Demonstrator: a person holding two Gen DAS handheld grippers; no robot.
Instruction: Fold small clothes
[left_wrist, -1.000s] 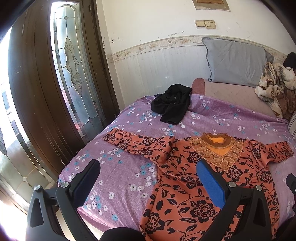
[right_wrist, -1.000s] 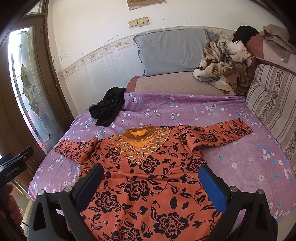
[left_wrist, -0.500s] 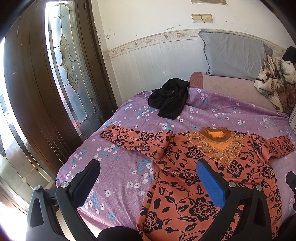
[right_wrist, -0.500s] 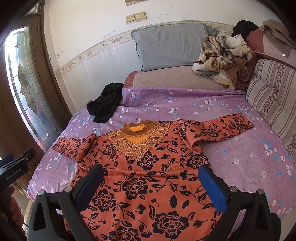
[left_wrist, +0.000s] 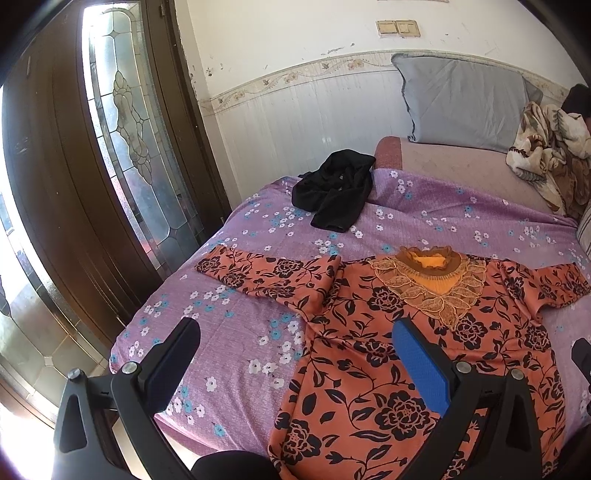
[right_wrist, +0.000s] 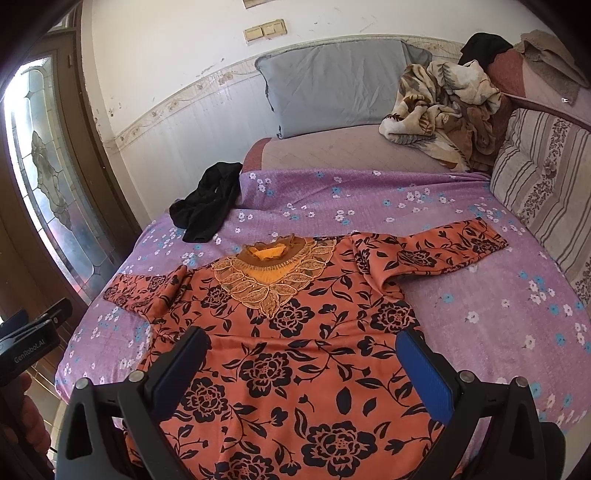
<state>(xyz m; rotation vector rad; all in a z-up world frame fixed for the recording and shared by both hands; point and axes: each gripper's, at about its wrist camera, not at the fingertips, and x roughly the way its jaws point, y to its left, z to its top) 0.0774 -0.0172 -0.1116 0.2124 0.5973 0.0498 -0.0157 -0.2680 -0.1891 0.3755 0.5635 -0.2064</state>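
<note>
An orange dress with black flowers (left_wrist: 388, 332) (right_wrist: 295, 332) lies spread flat, face up, on the purple flowered bedsheet (left_wrist: 240, 332) (right_wrist: 480, 314), both sleeves out to the sides. Its gold lace collar (right_wrist: 269, 273) points to the far side. My left gripper (left_wrist: 295, 354) is open and empty, above the dress's left side and the sheet near the bed's front edge. My right gripper (right_wrist: 303, 365) is open and empty, above the lower middle of the dress. The left gripper's body (right_wrist: 29, 339) shows at the left edge of the right wrist view.
A crumpled black garment (left_wrist: 336, 192) (right_wrist: 207, 206) lies on the far left of the bed. A grey pillow (right_wrist: 332, 85), a beige blanket heap (right_wrist: 443, 110) and a striped cushion (right_wrist: 546, 177) sit behind and right. A wooden glass-panelled door (left_wrist: 122, 147) stands left of the bed.
Both grippers have moved a little forward and lower over the bed; the dress looks closer and larger. Both stay open and empty. The dress has not moved.
</note>
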